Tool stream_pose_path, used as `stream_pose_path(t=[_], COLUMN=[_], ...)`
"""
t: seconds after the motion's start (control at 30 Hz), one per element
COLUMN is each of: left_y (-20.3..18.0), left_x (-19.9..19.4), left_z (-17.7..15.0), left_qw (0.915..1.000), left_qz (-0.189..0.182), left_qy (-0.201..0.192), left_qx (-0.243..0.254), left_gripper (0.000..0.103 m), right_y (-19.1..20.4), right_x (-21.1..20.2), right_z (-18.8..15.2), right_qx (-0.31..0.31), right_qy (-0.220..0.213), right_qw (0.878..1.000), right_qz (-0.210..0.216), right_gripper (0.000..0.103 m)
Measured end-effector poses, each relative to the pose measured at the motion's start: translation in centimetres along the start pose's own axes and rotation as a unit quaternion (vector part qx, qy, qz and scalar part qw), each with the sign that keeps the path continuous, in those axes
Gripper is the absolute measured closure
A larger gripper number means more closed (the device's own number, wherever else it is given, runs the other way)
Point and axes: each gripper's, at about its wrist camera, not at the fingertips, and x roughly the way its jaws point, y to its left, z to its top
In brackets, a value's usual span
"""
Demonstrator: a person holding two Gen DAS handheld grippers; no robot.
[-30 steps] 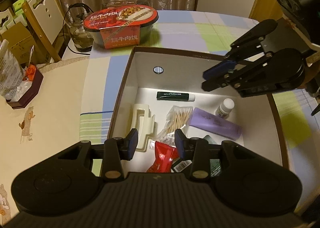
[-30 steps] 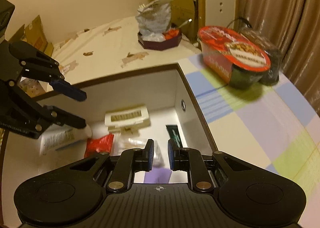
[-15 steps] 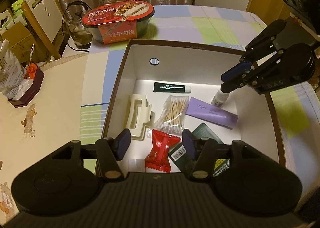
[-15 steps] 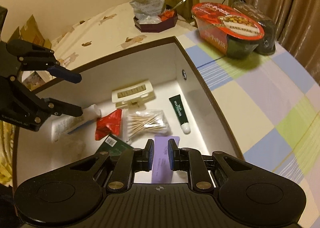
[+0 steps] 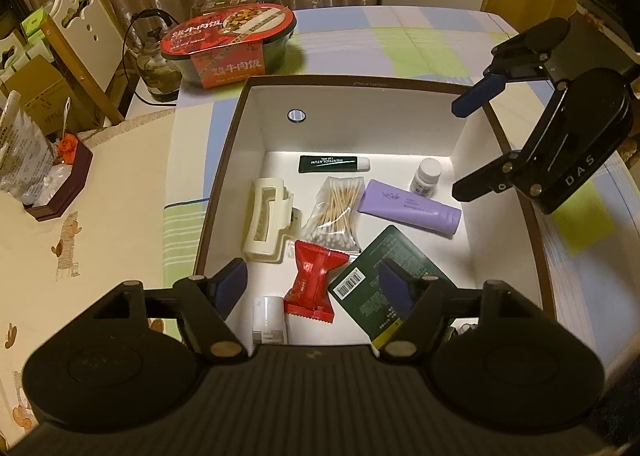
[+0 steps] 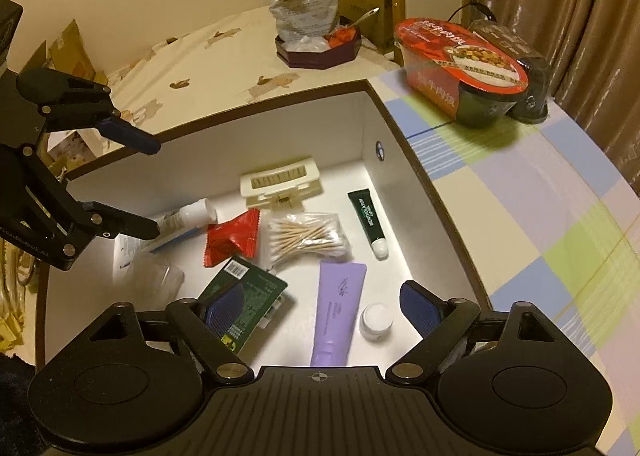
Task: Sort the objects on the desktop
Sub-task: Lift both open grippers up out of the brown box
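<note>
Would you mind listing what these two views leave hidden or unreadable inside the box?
- White tube, left wrist view: lower end cut off by the left gripper; label too small.
- Green packet, right wrist view: near corner behind the right gripper.
- Clear item, right wrist view: too blurred to identify.

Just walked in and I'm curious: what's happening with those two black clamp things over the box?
A person holds two grippers above a white box of small items. The left gripper and right gripper are both open and hold nothing. Inside lie a purple tube, cotton swabs, a hair claw and a red packet.
</note>
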Motion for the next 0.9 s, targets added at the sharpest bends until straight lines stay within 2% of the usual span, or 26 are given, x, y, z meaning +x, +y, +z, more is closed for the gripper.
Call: stream_pose_path(t=[0.4,0.9], left_y=[-0.8,-2.2], left_x=[-1.2,-2.5], left_z=[-0.4,-1.3], left_qw=[0.9999,0.9993], left_qz=[0.005,0.030], left_qy=[-0.007,-0.007], left_qx=[0.010,0.022], left_gripper=[0.030,0.013], right_y=[1.7,3.5], right_x=[-0.9,-1.9], right_z=[-0.5,-1.7], right_qx=[-0.008,-0.002], right_qy=[-0.001,-0.003], right_qw=[1.000,0.999], right_qz=[-0.012,-0.035], right_gripper=[0.015,0.015])
